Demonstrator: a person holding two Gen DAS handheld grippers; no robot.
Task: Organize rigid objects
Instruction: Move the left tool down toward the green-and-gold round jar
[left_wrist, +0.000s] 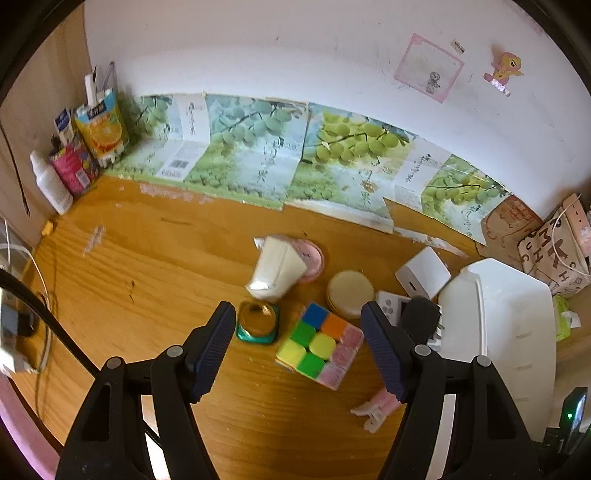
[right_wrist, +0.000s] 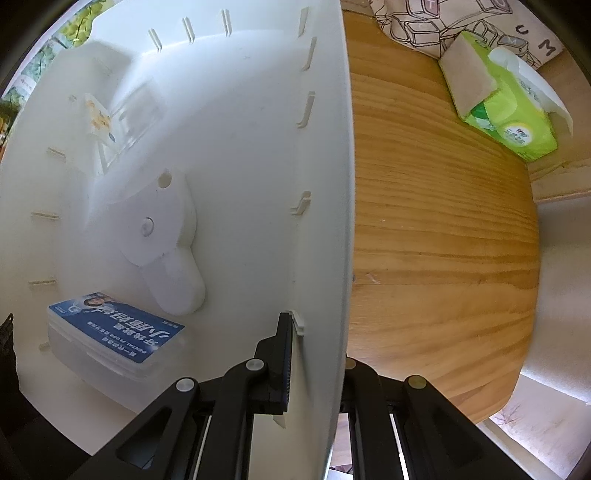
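White bin (right_wrist: 258, 166) wall clamped in my right fingers (right_wrist: 291, 354), steadying it. Left fingers (left_wrist: 297, 343) apart, empty, framing the puzzle cube (left_wrist: 319, 345) on the table (left_wrist: 147, 258).

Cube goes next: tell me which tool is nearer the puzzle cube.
Left. The left tool hangs open just above the puzzle cube; the right tool is clamped on the white bin's wall, off beside it.

Black plastic tongs (left_wrist: 297, 343), ribbed dark-blue pads (left_wrist: 210, 350), silver pivot screws, cut-out arms
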